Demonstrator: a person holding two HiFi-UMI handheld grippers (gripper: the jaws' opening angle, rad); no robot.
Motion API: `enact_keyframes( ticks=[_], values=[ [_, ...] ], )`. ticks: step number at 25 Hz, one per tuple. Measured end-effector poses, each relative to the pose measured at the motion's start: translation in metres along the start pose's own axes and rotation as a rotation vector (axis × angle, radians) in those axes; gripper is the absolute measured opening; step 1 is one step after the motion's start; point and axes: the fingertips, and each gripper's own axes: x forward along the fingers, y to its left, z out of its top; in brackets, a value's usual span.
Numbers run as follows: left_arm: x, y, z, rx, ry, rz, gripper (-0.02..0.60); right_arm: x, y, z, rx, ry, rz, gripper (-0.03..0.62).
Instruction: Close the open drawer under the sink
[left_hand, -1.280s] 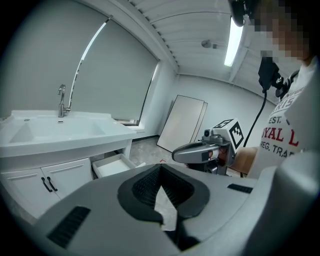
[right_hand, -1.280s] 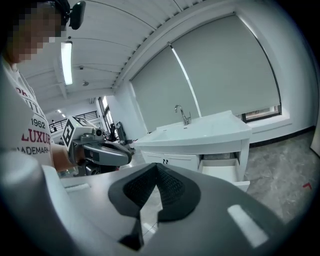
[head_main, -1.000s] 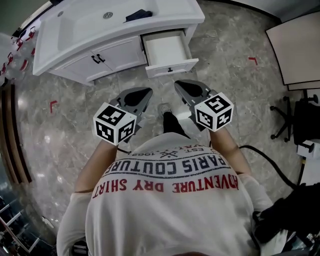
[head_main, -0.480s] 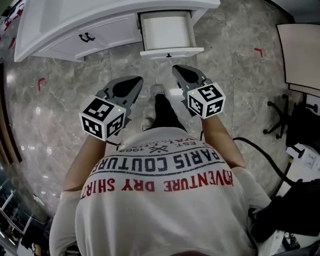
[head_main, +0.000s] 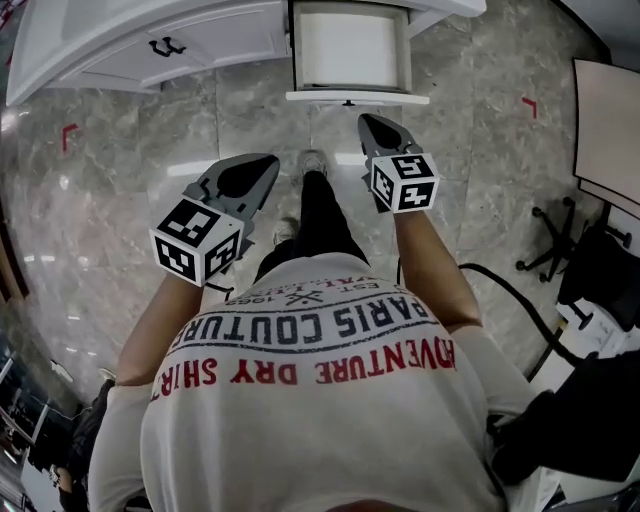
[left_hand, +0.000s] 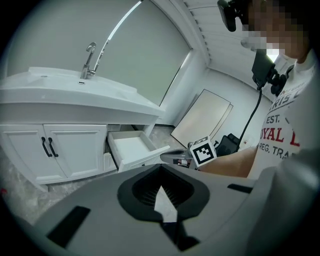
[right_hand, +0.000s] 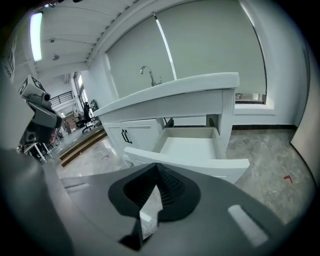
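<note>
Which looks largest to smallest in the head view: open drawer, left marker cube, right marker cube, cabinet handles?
1. open drawer
2. left marker cube
3. right marker cube, likely farther from the camera, so true sizes may match
4. cabinet handles

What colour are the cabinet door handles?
Black. The handles show best in the left gripper view.

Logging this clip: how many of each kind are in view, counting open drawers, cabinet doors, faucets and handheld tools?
Open drawer: 1
Cabinet doors: 2
Faucet: 1
Tools, left tool and right tool: 2
Total: 6
</note>
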Motion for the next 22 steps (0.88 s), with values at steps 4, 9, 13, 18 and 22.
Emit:
enact_keyframes(
  ticks=[4,9,13,18,22],
  values=[
    [0.005,0.014,-0.009,-0.025,0.02,0.017,0.002,0.022,-0.016,-0.012,-0.002,0.043,-0.022,0.002],
    [0.008,0.026,-0.011,-0.047,0.025,0.031,0.002,0.04,-0.024,-0.025,0.018,0.079,-0.039,0.002],
    [0.011,0.03,-0.014,-0.056,0.036,0.038,0.002,0.048,-0.03,-0.03,0.049,0.088,-0.047,0.002],
    [0.013,0.034,-0.02,-0.071,0.047,0.044,0.002,0.056,-0.031,-0.03,0.063,0.085,-0.048,0.002],
    [0.014,0.037,-0.023,-0.071,0.056,0.047,0.002,0.061,-0.031,-0.03,0.072,0.084,-0.047,0.002]
  ],
)
